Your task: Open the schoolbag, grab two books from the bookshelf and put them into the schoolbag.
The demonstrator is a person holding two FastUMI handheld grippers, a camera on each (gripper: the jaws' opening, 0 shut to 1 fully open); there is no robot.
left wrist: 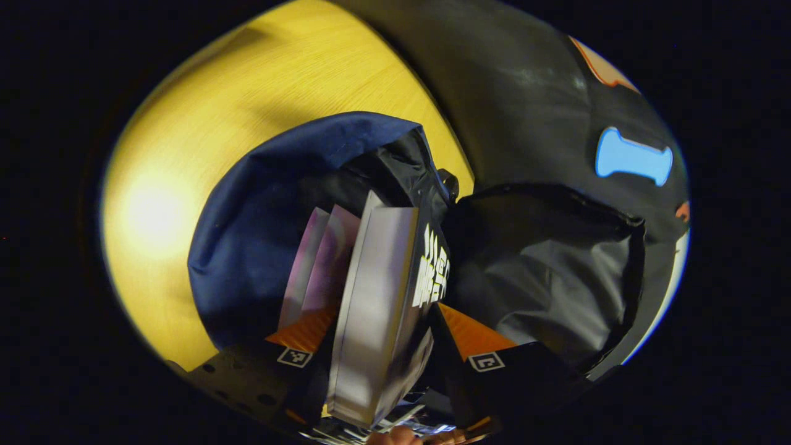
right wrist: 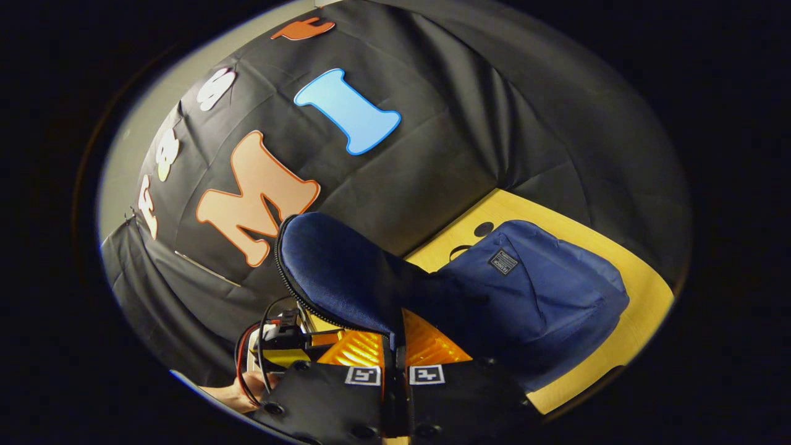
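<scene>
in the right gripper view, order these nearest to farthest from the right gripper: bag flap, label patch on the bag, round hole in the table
1. The bag flap: pinched between the fingers of the right gripper, rising up and left.
2. The label patch: on the schoolbag front, up and right of the gripper.
3. The round hole: in the yellow table just beyond the bag, near the black wall cloth.

I see a yellow wood-grain surface (left wrist: 259, 80) under bright light, meeting the black cloth wall at its far edge. The navy schoolbag (right wrist: 544, 296) lies directly on it, and a small dark round hole (right wrist: 483, 228) sits just beyond the bag.
</scene>
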